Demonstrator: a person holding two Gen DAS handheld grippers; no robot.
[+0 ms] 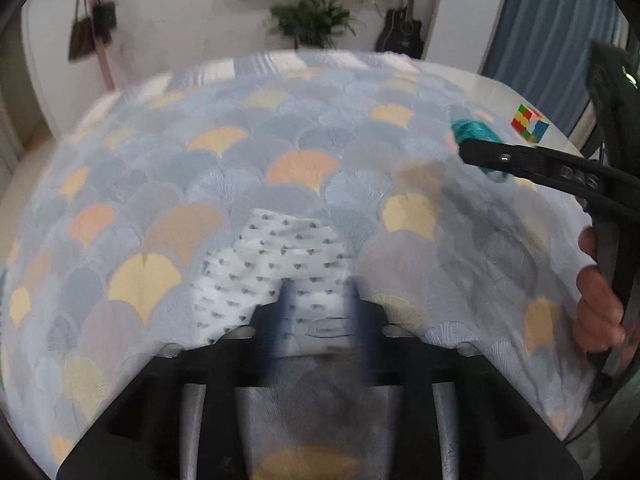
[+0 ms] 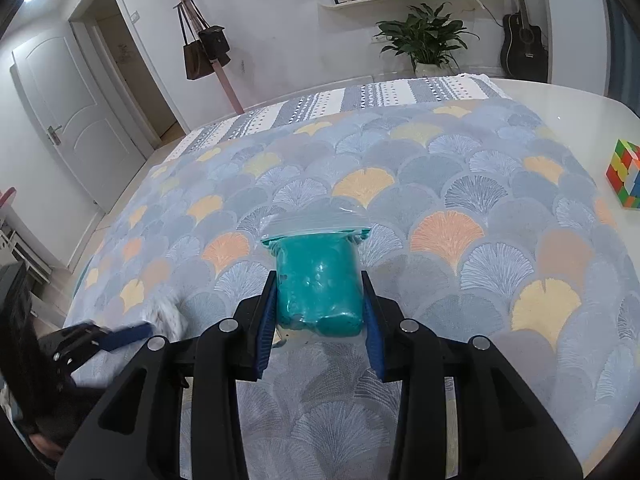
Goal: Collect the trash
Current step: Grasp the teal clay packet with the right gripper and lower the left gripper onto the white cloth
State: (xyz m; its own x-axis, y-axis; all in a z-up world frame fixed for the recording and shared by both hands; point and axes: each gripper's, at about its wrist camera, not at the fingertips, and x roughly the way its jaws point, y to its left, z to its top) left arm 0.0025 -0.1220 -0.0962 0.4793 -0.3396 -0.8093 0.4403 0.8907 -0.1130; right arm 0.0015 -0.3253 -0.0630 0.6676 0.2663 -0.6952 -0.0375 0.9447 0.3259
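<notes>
Two tools are seen over the bedspread (image 2: 460, 184): the right tool (image 2: 320, 300) is clamped on a teal bag (image 2: 320, 276), while the left tool (image 1: 320, 292) is closed on a white dotted wrapper (image 1: 280, 256) lying left of that bag. Farther right, a colour cube (image 2: 624, 178) is seen.

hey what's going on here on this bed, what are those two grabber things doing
A person is clearing trash off a bed covered by a fan-patterned blanket, with a handheld gripper in each hand. The right gripper is shut on a clear zip bag of teal stuff. The left gripper is around a white packet with small grey marks; the blur hides whether it is gripped. A colour cube sits off to the side, untouched.
</notes>
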